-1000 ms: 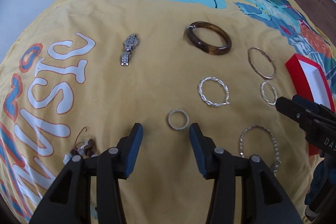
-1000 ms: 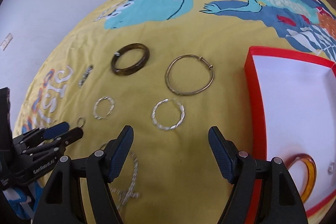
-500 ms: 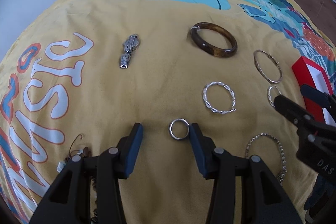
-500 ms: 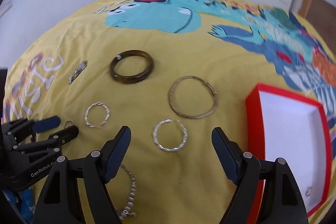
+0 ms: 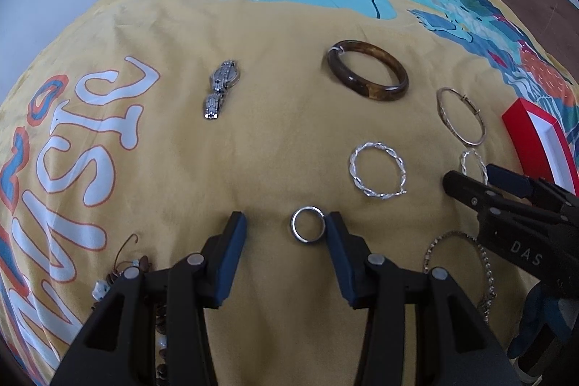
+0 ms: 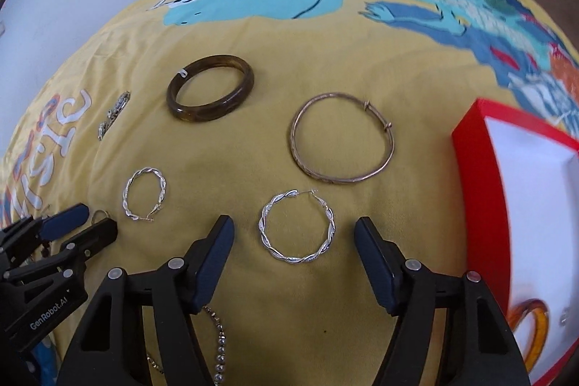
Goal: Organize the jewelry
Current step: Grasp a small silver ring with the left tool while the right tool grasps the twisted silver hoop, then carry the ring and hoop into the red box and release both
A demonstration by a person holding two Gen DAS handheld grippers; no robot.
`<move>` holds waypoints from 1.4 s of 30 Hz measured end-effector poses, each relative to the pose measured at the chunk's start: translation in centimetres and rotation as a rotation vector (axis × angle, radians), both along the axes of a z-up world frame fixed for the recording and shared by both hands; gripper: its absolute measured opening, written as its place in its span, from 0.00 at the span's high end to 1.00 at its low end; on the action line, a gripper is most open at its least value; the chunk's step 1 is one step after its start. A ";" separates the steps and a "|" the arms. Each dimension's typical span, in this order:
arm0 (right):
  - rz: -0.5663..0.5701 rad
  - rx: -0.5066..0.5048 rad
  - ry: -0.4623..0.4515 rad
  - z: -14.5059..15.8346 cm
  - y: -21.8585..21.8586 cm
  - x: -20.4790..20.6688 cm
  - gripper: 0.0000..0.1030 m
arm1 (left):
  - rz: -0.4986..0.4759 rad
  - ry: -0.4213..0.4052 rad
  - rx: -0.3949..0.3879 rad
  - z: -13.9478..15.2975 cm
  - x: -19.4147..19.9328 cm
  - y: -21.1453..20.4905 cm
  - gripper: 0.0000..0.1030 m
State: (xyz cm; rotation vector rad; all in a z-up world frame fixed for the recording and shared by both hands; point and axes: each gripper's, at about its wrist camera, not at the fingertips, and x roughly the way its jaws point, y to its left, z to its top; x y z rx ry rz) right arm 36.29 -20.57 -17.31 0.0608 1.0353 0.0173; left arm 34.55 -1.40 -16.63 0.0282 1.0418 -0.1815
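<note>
Silver ring (image 5: 308,229) now between left hand-held gripper (image 5: 286,227) pads.

1. The left gripper (image 5: 284,230) has a matte black plastic frame with angular cut-outs and round silver screw heads.
2. Its fingers (image 5: 231,255) carry dark blue pads.
3. White "GenRobot.AI" lettering marks its side in the right wrist view.
4. The right gripper (image 6: 295,237) matches it, with "DAS" lettering.
</note>
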 end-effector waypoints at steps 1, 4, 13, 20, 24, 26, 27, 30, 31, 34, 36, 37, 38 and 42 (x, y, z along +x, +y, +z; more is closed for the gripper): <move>0.001 0.011 -0.001 0.0 0.0 -0.1 0.39 | -0.003 -0.004 0.004 0.0 0.0 -0.1 0.59; 0.006 0.030 -0.009 0.0 0.0 -0.2 0.55 | -0.013 -0.016 0.016 0.1 -0.1 -0.5 0.67; 0.010 0.052 -0.029 0.5 0.0 -0.6 0.61 | -0.007 -0.017 -0.032 0.5 -0.2 0.3 0.85; 0.022 0.082 -0.061 2.0 -0.1 -1.3 0.61 | 0.004 -0.013 -0.053 1.2 -0.5 0.8 0.85; 0.029 0.098 -0.092 3.7 -0.2 -2.1 0.61 | 0.012 -0.017 -0.053 1.9 -0.9 1.0 0.85; 0.033 0.104 -0.108 4.6 -0.3 -2.7 0.61 | 0.011 -0.024 -0.051 2.5 -1.3 1.0 0.85; 0.034 0.105 -0.115 5.0 -0.4 -3.0 0.61 | 0.009 -0.029 -0.051 3.0 -1.5 0.8 0.85; 0.030 0.106 -0.145 6.7 -1.2 -4.0 0.61 | -0.002 -0.044 -0.059 4.3 -2.0 0.2 0.85; 0.027 0.106 -0.153 7.2 -1.5 -4.3 0.61 | -0.009 -0.049 -0.062 4.8 -2.1 -0.2 0.85; 0.014 0.097 -0.178 8.8 -3.1 -5.3 0.61 | -0.042 -0.063 -0.080 6.3 -2.8 -2.1 0.85; -0.003 0.081 -0.194 9.8 -4.8 -5.9 0.61 | -0.072 -0.070 -0.095 7.2 -3.1 -3.8 0.85; -0.011 0.074 -0.198 10.1 -5.6 -6.2 0.61 | -0.092 -0.076 -0.104 7.7 -3.3 -5.0 0.85; -0.020 0.063 -0.202 10.4 -6.6 -6.4 0.61 | -0.108 -0.077 -0.115 8.1 -3.5 -6.1 0.85; -0.069 0.015 -0.198 10.7 -11.4 -7.4 0.61 | -0.186 -0.085 -0.159 9.7 -3.5 -11.1 0.85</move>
